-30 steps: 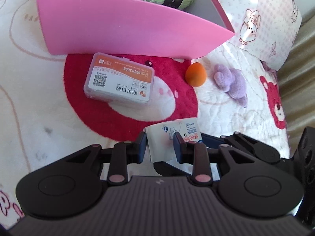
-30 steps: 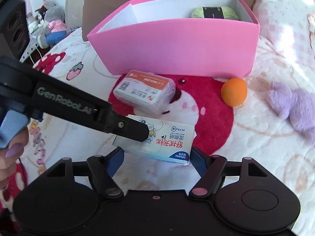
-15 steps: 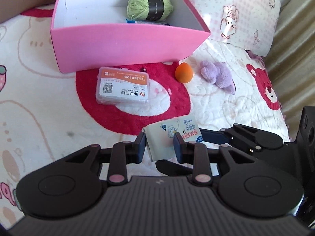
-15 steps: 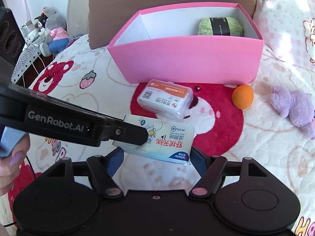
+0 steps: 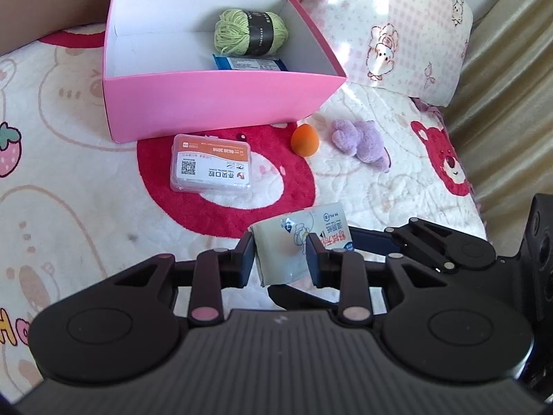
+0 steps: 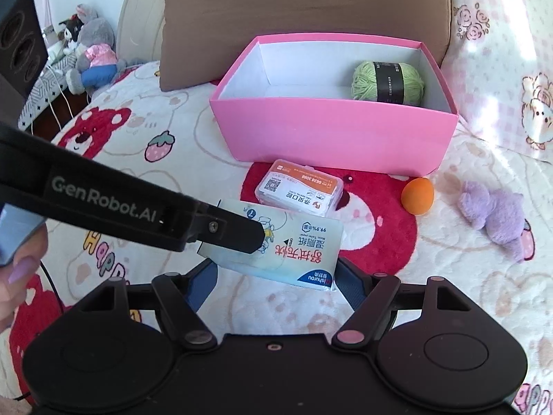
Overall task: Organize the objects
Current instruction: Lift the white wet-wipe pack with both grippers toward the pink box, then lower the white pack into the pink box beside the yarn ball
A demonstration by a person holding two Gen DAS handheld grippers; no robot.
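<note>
Both tongs have come up off the bed since a second ago, carrying the wipes pack (image 5: 304,238) with them. The pink box (image 5: 221,103), which then filled the upper edge of both views, now sits smaller and further up the frame, with its inside open to view. The pack is off the blanket (image 5: 86,207), at the lower middle of each view. I judge the lift is done and the carry toward the box is what remains.

The left tongs (image 5: 280,259) are clamped on the pack's near end. The right tongs (image 6: 274,280) stand wide, one finger at each long edge of the pack (image 6: 276,245); whether they press it I cannot tell.

The box holds a green yarn ball (image 5: 250,33) at its back right and a flat blue packet (image 5: 249,64) in front of it; the left half is bare.

Still on the blanket below the box are a clear case (image 5: 211,167), an orange sponge (image 5: 305,140) and a purple plush (image 5: 361,140), all apart from one another.
</note>
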